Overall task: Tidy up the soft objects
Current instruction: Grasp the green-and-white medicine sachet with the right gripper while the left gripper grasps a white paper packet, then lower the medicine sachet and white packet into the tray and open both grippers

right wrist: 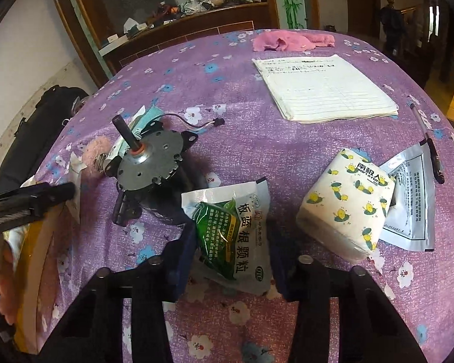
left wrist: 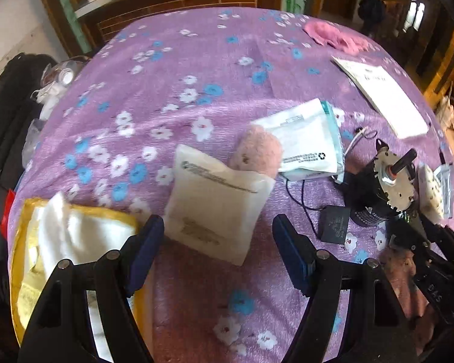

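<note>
The right tongs (right wrist: 231, 252) pinch a green-and-silver sachet (right wrist: 236, 236) that rests on the purple flowered worktop (right wrist: 257, 139); a black motor (right wrist: 154, 169) stands just beyond to their left, a tissue pack (right wrist: 348, 202) to their right. The left tongs (left wrist: 218, 242) are spread and empty above the worktop, a white pouch (left wrist: 218, 202) just ahead between their tips, a pink plush (left wrist: 257, 154) behind it.

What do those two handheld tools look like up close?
Both are alike: the left tool and right tool each have two black plastic fingers with round silver pins at the joints, ending in dark blue pads. No cables or sleeves show.
</note>
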Available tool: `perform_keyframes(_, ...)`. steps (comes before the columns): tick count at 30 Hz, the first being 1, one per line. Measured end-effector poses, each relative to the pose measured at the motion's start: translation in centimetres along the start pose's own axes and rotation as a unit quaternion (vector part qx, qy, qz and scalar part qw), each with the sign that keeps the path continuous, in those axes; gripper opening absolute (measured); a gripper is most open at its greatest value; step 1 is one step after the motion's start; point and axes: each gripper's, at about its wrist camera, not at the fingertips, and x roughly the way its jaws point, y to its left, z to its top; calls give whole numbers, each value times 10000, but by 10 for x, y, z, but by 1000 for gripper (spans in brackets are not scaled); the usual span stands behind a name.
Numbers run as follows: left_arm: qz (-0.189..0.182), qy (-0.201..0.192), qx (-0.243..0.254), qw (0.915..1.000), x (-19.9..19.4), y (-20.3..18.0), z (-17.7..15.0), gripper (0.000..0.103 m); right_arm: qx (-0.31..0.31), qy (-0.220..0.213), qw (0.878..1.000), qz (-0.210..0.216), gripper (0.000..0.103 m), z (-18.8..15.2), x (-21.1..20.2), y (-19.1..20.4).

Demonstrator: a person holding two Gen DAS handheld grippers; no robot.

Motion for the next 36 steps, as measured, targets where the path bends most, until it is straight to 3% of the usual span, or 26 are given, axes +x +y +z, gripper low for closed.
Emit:
perform_keyframes(4, 641, -46, 180, 9978, 13, -9, 4, 74, -82, -25, 9999, -69, 40, -4, -4, 2)
perform_keyframes(6, 627, -51, 345, 9974, 16, -12, 4, 73, -97, -26, 9999, -80, 40, -5, -6, 3)
perform_keyframes(7, 618, -105, 353, 9974, 14, -11, 3, 62, -95, -24, 9999, -68, 39, -5, -5, 3)
perform_keyframes(8, 582, -148, 306, 9977, 11, -8, 0, 32, -86, -24, 9999, -50, 39, -5, -7, 2)
perform_keyframes(9, 417, -139, 265, 9987, 7, -6, -1, 23, -72, -23, 10000, -25, 39, -6, -8, 1)
perform_keyframes(13, 214, -368, 67, 9991, -10, 5, -4, 12, -47, -37, 10000, 13, 38, -6, -9, -1)
perform_keyframes(16, -173, -595, -247, 9978, -29, 20, -9, 5, -6, -56, 10000, 28, 37, -7, -11, -2)
perform_keyframes(22, -1030, -859, -953, 9864, -81, 47, -39, 3, 169, -77, 9997, 184, 37, -8, -11, -8)
perform_keyframes(28, -1462, -1124, -1241, 9750, -129, 62, -96, 3, 186, -197, 9994, 235, 34, -10, -13, -7)
perform_keyframes(36, -1276, -1400, -1640, 9681, -169, 112, -142, 3, 586, -332, 9956, 647, 34, -41, -44, -5)
